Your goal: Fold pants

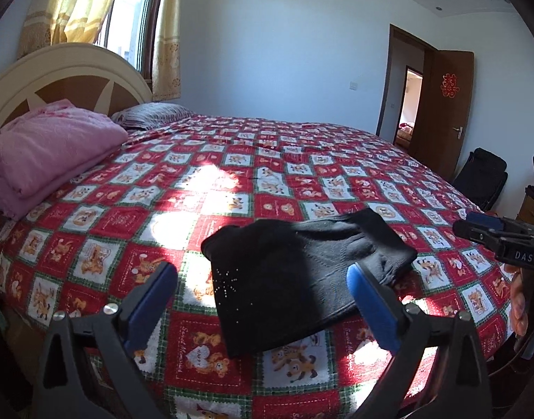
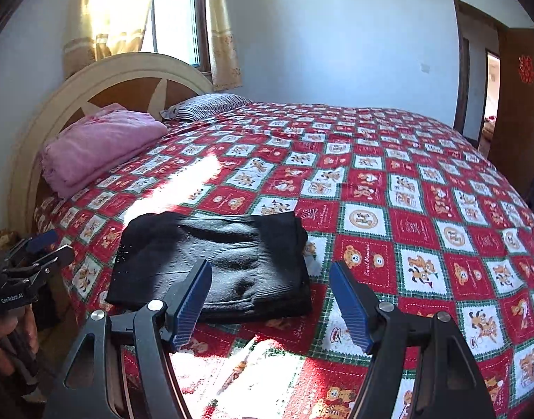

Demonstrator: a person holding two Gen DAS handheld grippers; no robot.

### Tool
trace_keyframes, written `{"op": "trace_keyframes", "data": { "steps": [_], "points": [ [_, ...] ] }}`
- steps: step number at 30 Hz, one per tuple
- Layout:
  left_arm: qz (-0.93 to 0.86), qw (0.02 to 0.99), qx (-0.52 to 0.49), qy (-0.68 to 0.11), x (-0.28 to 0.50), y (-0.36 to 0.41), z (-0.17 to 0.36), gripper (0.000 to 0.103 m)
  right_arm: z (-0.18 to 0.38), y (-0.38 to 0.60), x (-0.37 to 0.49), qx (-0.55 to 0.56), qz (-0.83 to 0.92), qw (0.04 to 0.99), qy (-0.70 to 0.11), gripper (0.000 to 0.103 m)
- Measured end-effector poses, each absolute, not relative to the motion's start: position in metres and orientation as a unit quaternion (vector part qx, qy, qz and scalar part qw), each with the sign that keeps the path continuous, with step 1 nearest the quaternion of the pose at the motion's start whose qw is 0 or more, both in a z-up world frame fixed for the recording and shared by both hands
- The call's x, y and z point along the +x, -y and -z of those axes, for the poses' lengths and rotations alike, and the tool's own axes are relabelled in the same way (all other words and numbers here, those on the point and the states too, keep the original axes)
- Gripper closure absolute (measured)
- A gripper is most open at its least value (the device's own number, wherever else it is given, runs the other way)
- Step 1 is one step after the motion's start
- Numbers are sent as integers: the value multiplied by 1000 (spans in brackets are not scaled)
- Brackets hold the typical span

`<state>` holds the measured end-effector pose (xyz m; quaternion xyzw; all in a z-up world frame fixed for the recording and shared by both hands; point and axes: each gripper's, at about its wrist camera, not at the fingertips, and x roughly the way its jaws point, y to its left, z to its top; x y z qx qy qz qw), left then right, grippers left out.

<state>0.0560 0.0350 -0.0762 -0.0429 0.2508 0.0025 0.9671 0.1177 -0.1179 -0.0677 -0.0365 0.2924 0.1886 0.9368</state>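
Folded blanket (image 1: pixel 50 150): a pink stack is being kept at the head end of the bed, by the left edge, well apart from the work.
Pillow (image 1: pixel 151 113): a striped one is lying against the headboard (image 1: pixel 57 66), just beside the pink stack.
Left gripper (image 1: pixel 263 274): it is being held above the near edge of the bed, its blue jaws spread wide with nothing between them; no cloth is being touched.
Pants (image 1: pixel 302 272): the black garment is lying as a compact, roughly rectangular bundle near the near edge of the bedspread (image 1: pixel 232 160), layers being seen stacked at its right-hand end.
Fold state: the pants are judged to be already folded down to a small packet; no loose leg is being seen trailing out.
Right gripper (image 2: pixel 270 277): it is being held over the near edge, to the right of the bundle's middle, jaws parted and empty; the left finger is overlapping the pants in view, but contact cannot be told.
What is left: judged to be little, perhaps a last smoothing or squaring of the slightly rumpled top layer.
Task stage: the end is being approached, as far as can be judged.
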Motion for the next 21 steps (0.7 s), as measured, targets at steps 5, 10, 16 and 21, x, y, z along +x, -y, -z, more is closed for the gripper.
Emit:
{"op": "trace_keyframes", "data": {
  "steps": [5,10,16,21],
  "points": [
    [-7,972,-29,-235,51,-33,67,0,64,111,106,-53,-186,937,-290,32],
    [-10,971,-32,-237,51,-35,68,0,67,117,106,-46,-178,938,-293,31],
    [-9,970,-32,-242,52,-33,71,0,64,122,107,-35,-174,940,-291,31],
    [-8,968,-30,-248,53,-32,73,0,64,120,107,-38,-175,940,-291,31]
  ]
}}
